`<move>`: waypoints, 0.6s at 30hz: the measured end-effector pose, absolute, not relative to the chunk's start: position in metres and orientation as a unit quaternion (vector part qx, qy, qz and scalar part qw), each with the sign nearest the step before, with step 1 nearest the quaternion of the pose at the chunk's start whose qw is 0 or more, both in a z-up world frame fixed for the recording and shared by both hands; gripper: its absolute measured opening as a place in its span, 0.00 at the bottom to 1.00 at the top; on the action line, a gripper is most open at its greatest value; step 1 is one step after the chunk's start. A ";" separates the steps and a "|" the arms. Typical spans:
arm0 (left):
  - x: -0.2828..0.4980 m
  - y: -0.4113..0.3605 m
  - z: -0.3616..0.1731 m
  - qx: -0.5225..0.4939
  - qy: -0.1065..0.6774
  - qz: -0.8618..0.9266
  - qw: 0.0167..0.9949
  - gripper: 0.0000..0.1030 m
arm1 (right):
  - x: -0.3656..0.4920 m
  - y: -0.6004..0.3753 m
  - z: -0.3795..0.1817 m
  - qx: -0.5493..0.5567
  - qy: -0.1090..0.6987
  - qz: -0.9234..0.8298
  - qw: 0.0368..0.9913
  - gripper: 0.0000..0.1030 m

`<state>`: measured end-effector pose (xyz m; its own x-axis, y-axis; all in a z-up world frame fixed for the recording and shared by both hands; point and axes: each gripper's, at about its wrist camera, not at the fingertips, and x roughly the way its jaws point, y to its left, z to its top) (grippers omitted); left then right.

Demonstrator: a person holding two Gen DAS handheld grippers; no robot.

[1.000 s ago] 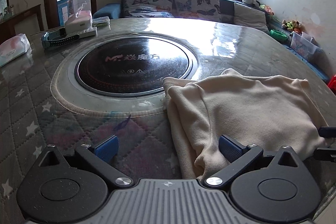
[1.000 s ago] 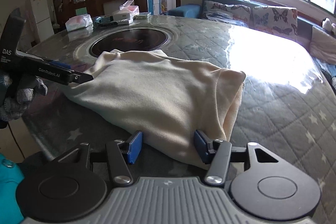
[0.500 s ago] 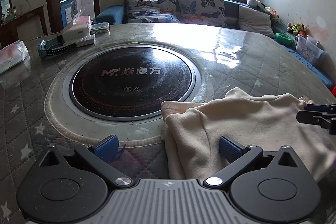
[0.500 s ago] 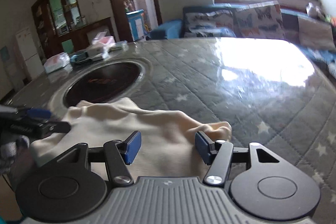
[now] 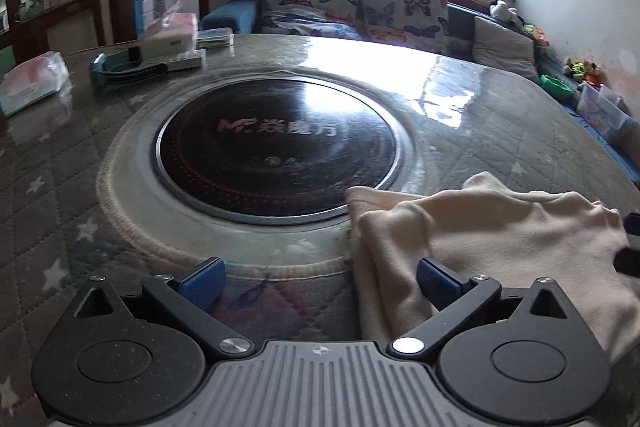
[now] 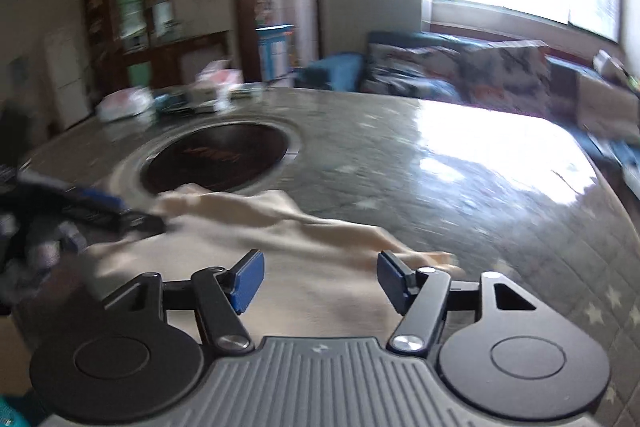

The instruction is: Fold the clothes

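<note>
- The left gripper (image 5: 318, 283) holds its jaws wide, empty, at the left edge of the cream garment (image 5: 492, 239).
- The right gripper (image 6: 318, 281) has its jaws opening, gripping nothing, above the garment.
- The garment lies folded on the table (image 5: 60, 211), just beside the round black hob (image 5: 276, 147).

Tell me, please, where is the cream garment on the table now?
In the left wrist view, the cream garment lies at the lower right, at the near-right rim of the round black cooktop; one corner overlaps that rim.
</note>
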<state>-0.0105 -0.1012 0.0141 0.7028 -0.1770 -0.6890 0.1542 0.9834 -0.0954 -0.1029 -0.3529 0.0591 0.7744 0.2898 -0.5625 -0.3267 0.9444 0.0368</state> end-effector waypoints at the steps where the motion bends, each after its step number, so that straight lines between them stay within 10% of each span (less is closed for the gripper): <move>1: -0.012 -0.100 0.014 -0.012 0.373 -0.092 0.923 1.00 | -0.106 -0.344 0.061 -0.038 0.292 0.177 0.939 0.63; 18: -0.009 -0.063 0.030 -0.106 0.408 -0.089 0.902 1.00 | -0.132 -0.196 0.044 -0.226 0.266 0.329 0.877 0.63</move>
